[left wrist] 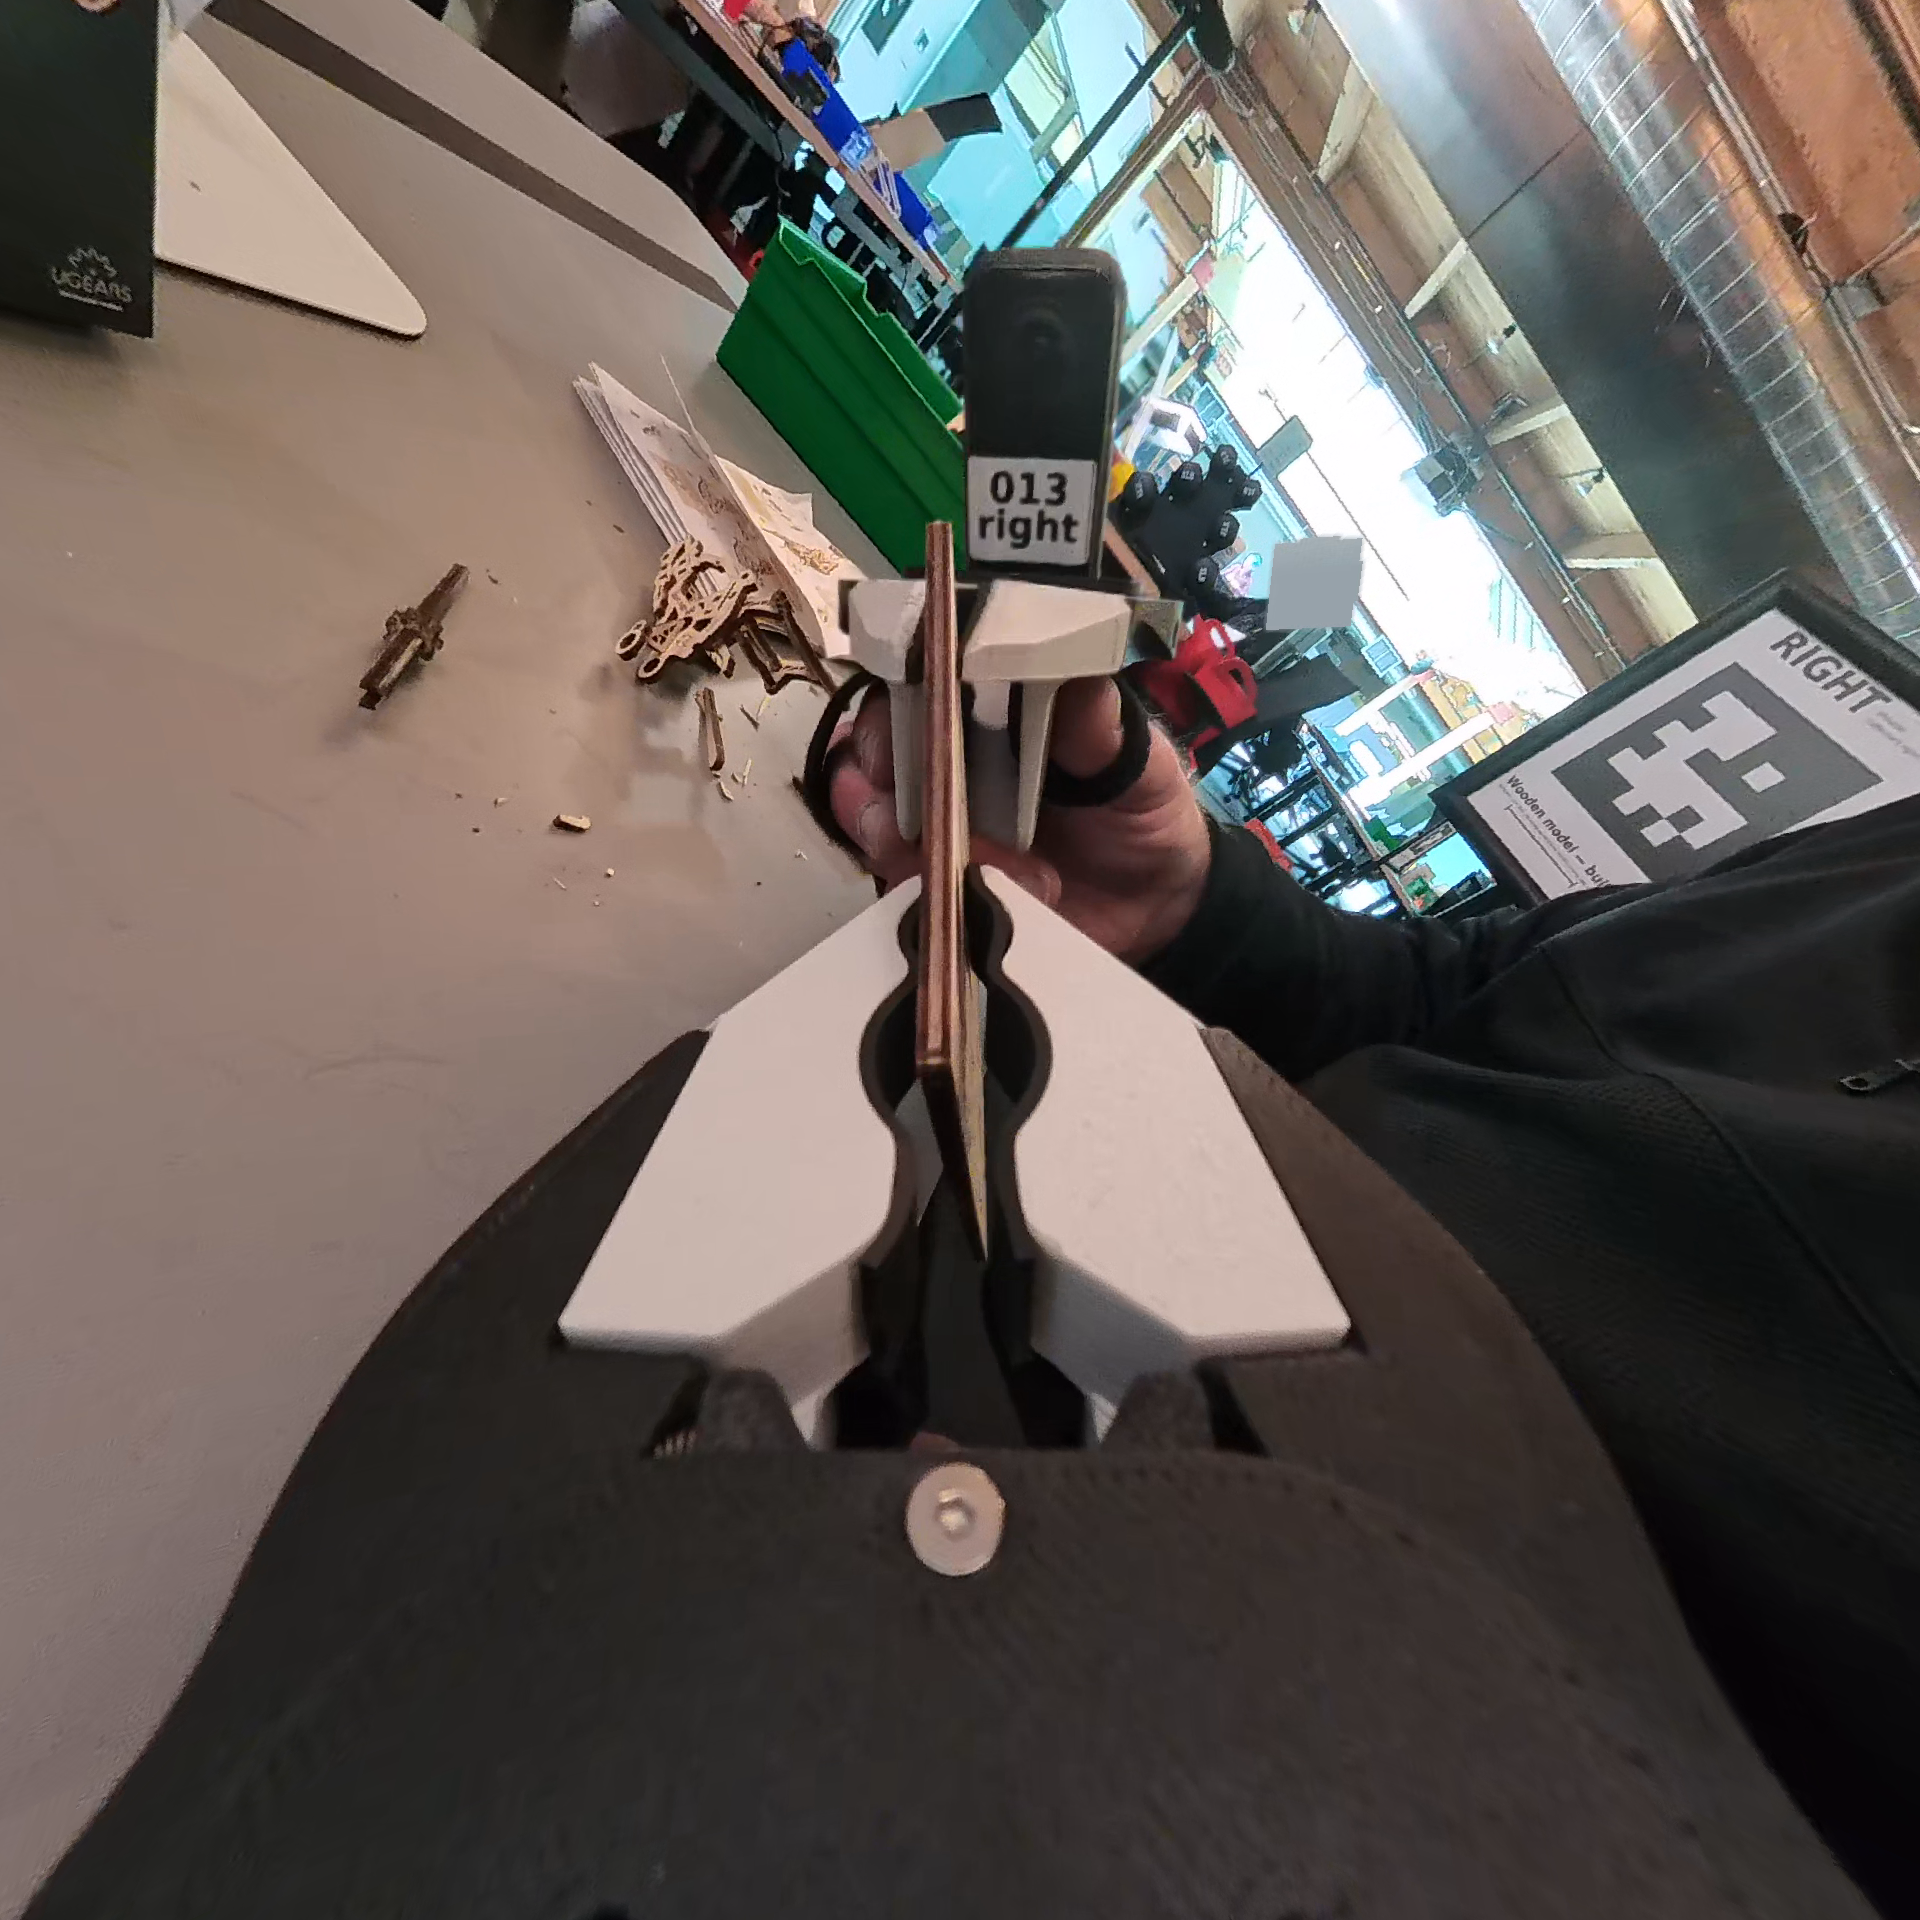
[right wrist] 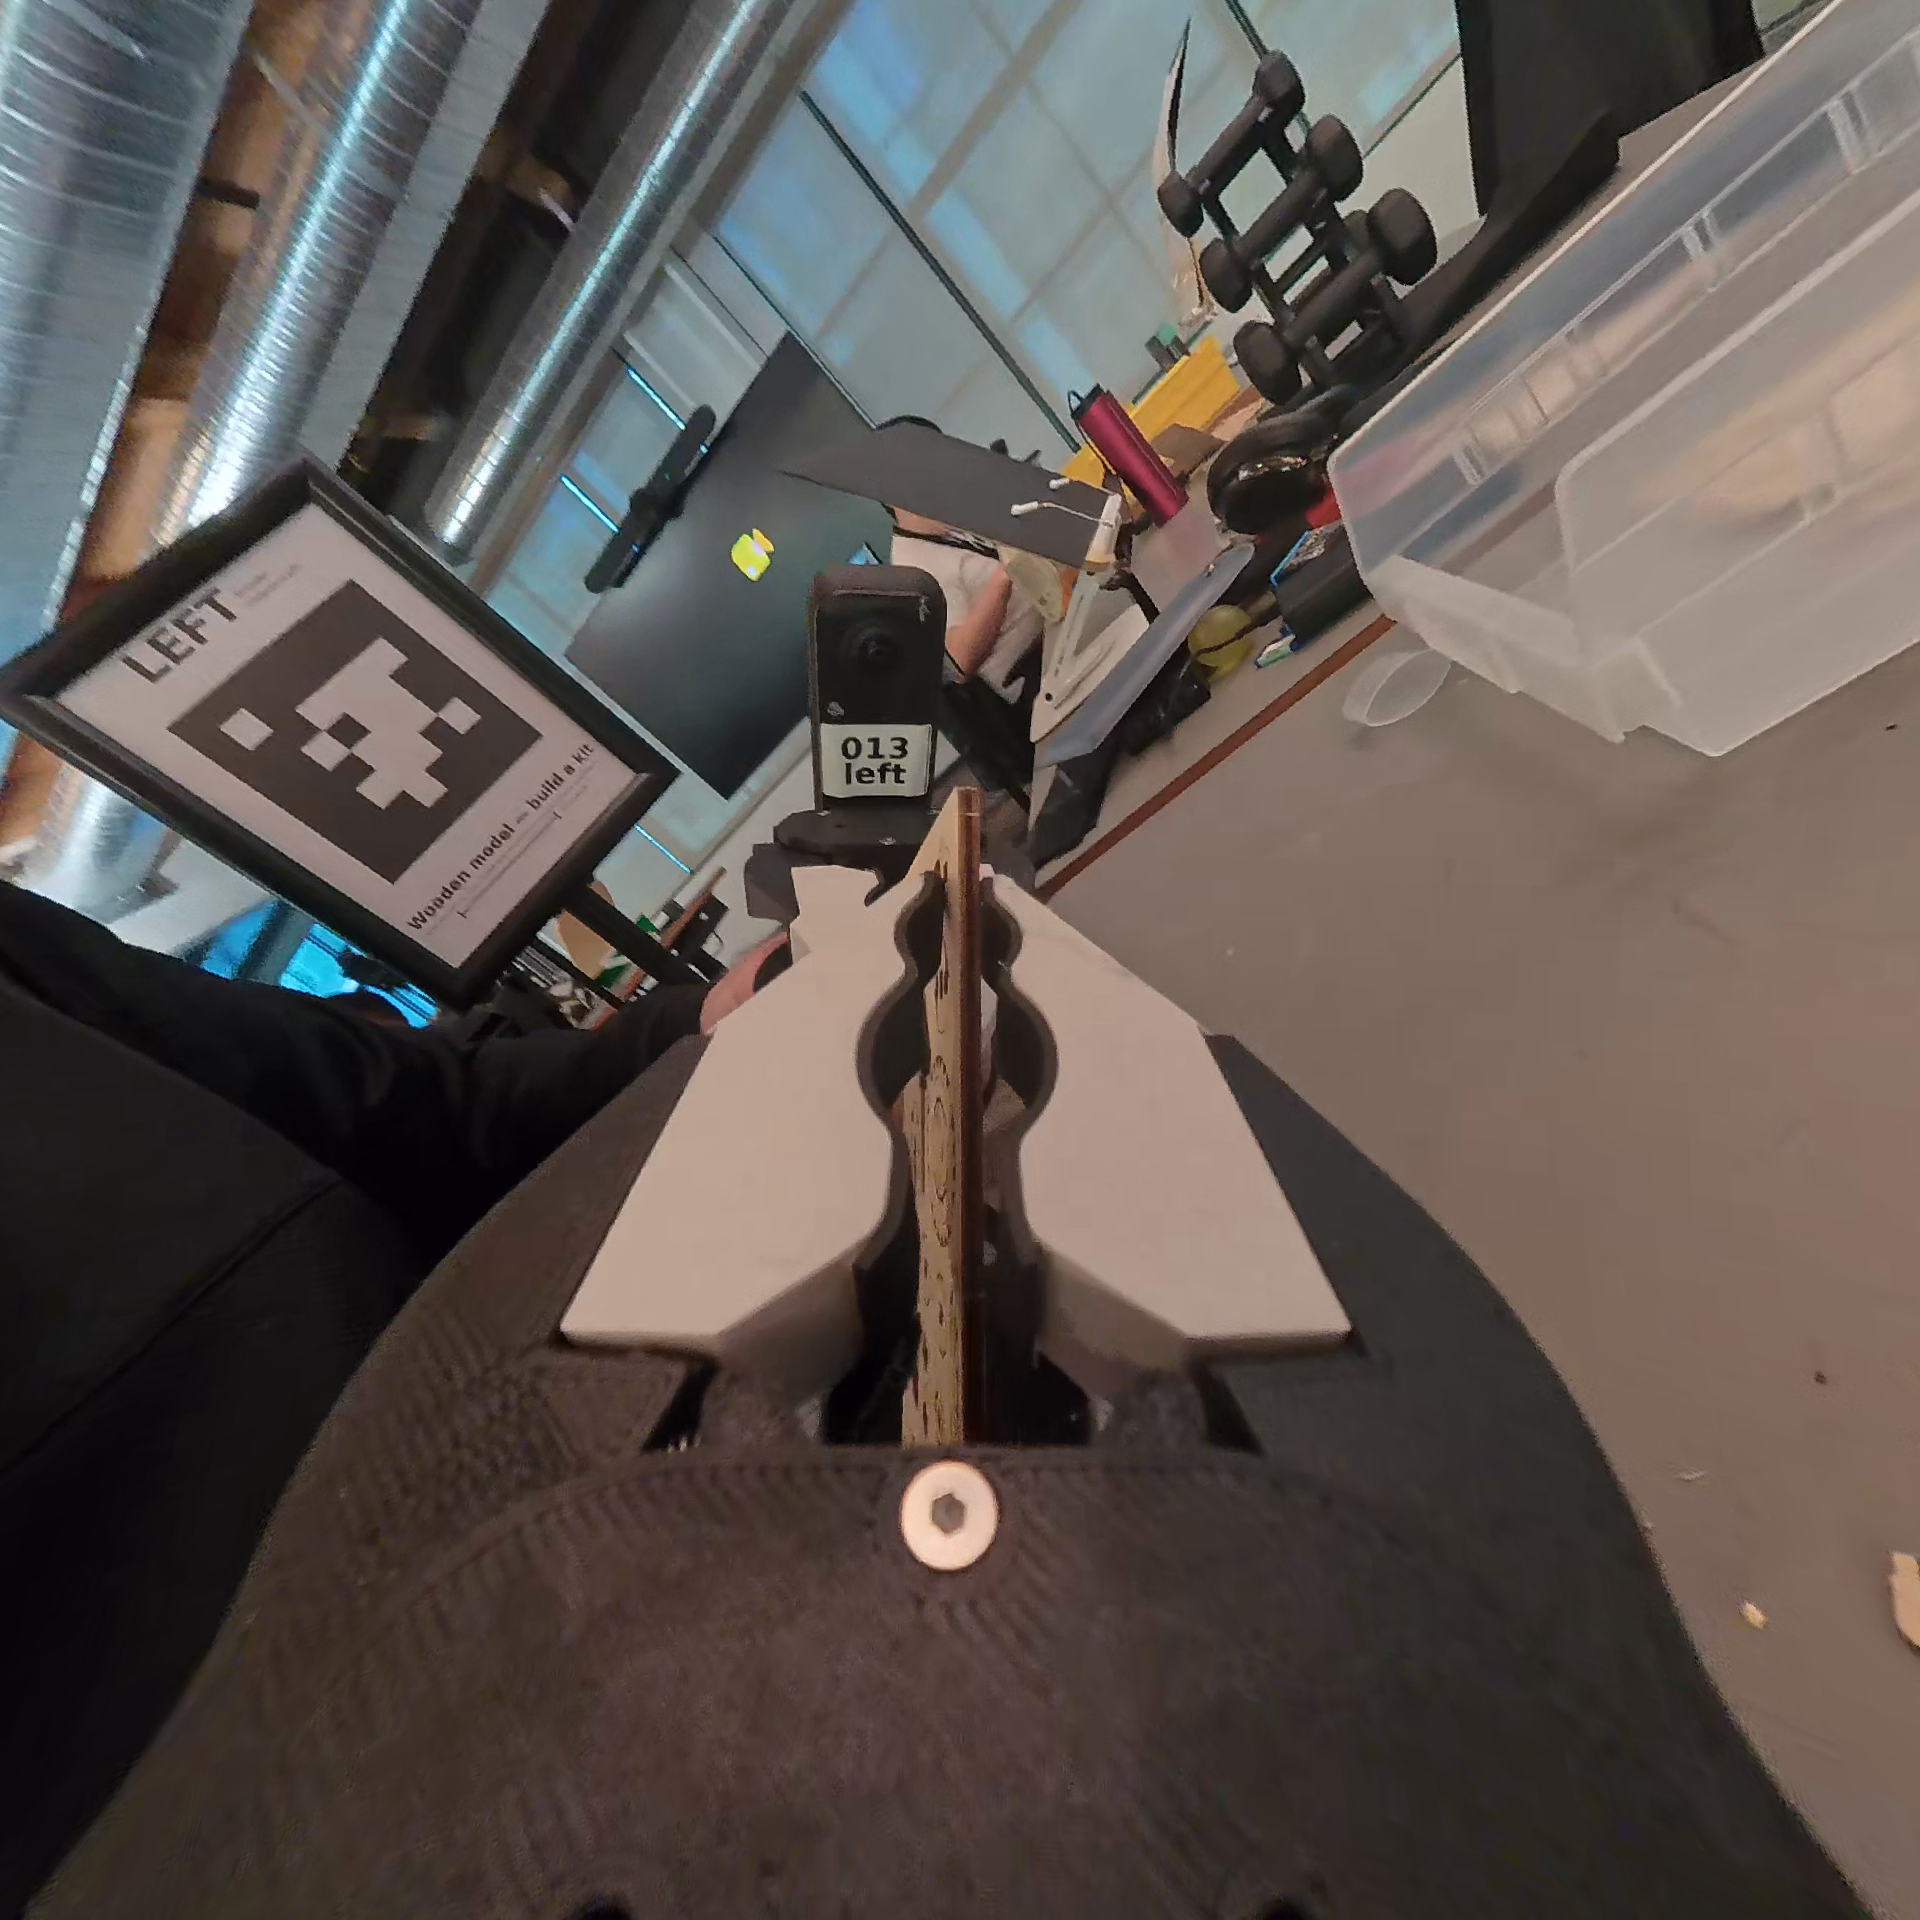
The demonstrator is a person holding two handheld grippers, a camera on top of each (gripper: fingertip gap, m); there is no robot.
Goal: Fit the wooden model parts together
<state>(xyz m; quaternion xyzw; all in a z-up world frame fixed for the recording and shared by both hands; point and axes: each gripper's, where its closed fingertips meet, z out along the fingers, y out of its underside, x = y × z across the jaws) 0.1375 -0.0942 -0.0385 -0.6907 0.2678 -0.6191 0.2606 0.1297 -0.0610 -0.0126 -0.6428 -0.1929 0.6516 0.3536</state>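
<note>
Two hand-held grippers, left (left wrist: 943, 914) and right (right wrist: 961, 914), both clamped on thin edge-on plywood sheet (left wrist: 943, 790), laser-etched face

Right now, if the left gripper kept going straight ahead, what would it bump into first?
Most likely the right gripper, which faces it head-on. Both are clamped on the same thin wooden sheet, held edge-on between them. The gap between them is hard to judge.

Grey table (left wrist: 260, 935), left wrist view. Dark wooden shaft piece (left wrist: 414, 636) at 10 o'clock. Pile of pale wooden parts (left wrist: 691, 623) beside a booklet stack (left wrist: 665, 457) at 11. Green bin (left wrist: 831, 384) at 12. Chips (left wrist: 571, 823) scattered nearby.
</note>
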